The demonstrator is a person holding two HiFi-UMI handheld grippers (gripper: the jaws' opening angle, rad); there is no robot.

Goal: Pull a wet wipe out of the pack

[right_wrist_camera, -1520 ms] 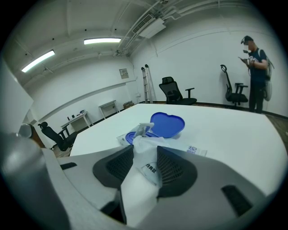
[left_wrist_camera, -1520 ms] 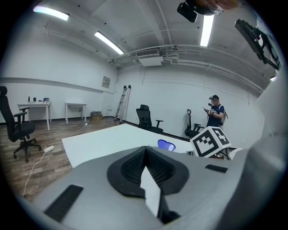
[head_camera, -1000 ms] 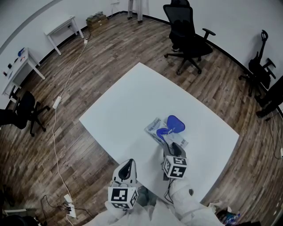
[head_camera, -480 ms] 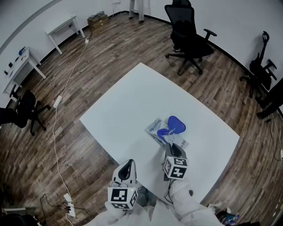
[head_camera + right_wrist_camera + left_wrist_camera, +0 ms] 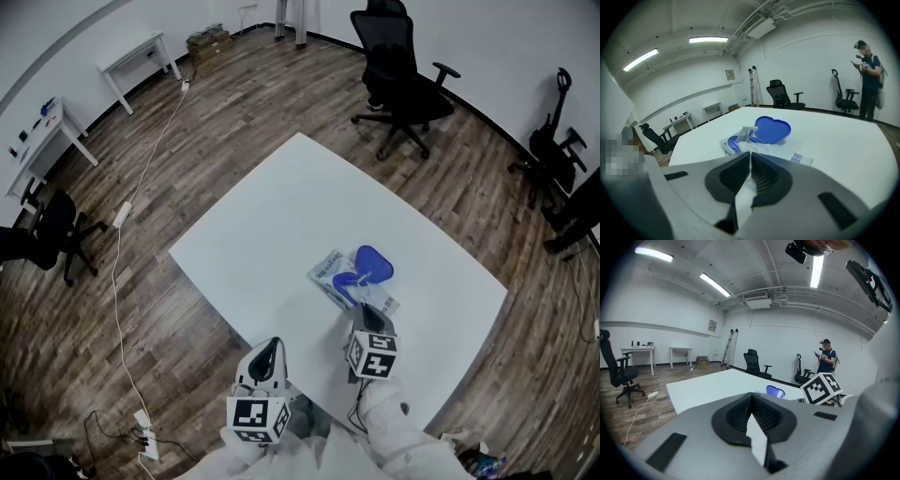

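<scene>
The wet wipe pack (image 5: 330, 274) lies on the white table (image 5: 281, 216) with its blue heart-shaped lid (image 5: 373, 262) flipped open. My right gripper (image 5: 364, 314) reaches the pack's near end. In the right gripper view its jaws are closing and the pads press on a white wet wipe (image 5: 751, 146) that runs up out of the pack (image 5: 727, 145) in front of the lid (image 5: 772, 129). My left gripper (image 5: 270, 352) hovers at the table's near edge, left of the pack and apart from it, with its jaws together (image 5: 750, 397). A white sliver shows in their slit; I cannot tell what it is.
A black office chair (image 5: 398, 80) stands beyond the table's far side. A white cable (image 5: 122, 281) runs along the wood floor at the left, near small white desks (image 5: 131, 56). A person (image 5: 869, 79) stands far off by the wall.
The right gripper's jaws have drawn together at the pack's opening. Neither hand has shifted, and the pack and lid lie as before.
</scene>
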